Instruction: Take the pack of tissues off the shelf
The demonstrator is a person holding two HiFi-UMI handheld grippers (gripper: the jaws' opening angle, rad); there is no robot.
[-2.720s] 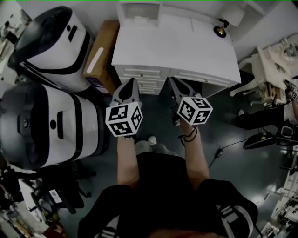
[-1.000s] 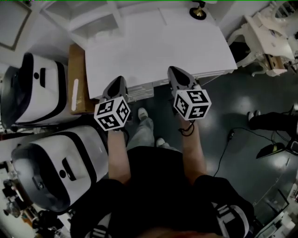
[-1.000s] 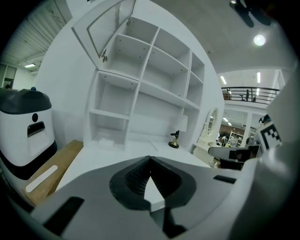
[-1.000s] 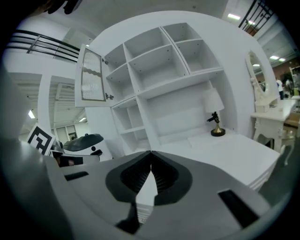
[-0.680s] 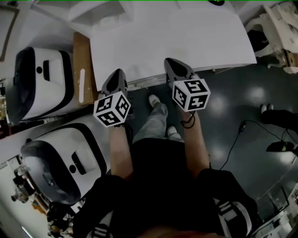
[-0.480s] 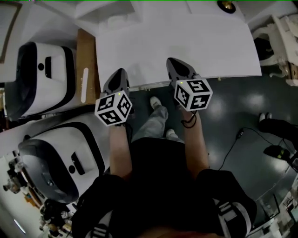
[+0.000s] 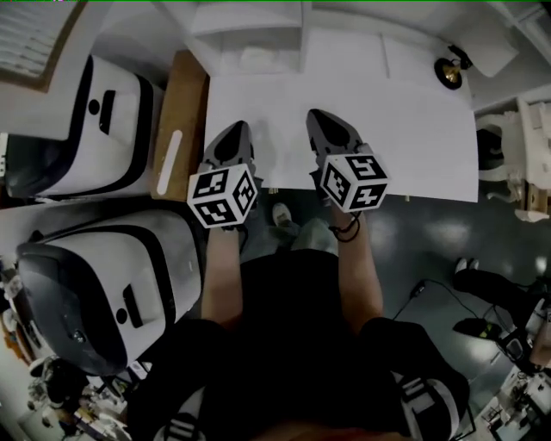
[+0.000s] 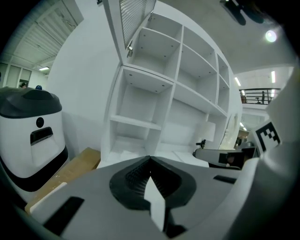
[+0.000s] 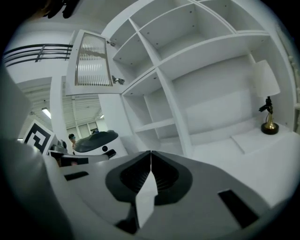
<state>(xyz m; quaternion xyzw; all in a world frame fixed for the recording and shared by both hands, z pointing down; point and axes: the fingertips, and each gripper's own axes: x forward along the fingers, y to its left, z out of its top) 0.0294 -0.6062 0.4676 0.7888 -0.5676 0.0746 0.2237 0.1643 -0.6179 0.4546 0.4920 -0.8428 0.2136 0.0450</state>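
Hovering over the white desk (image 7: 413,138), the left gripper (image 7: 236,133) and the right gripper (image 7: 320,121) faced the shelf (image 7: 250,19). The 2 were closed tight, holding nothing.

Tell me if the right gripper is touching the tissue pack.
Apart. In the head view the right gripper is over the desk, with bare desktop between it and the tissue pack in the shelf.
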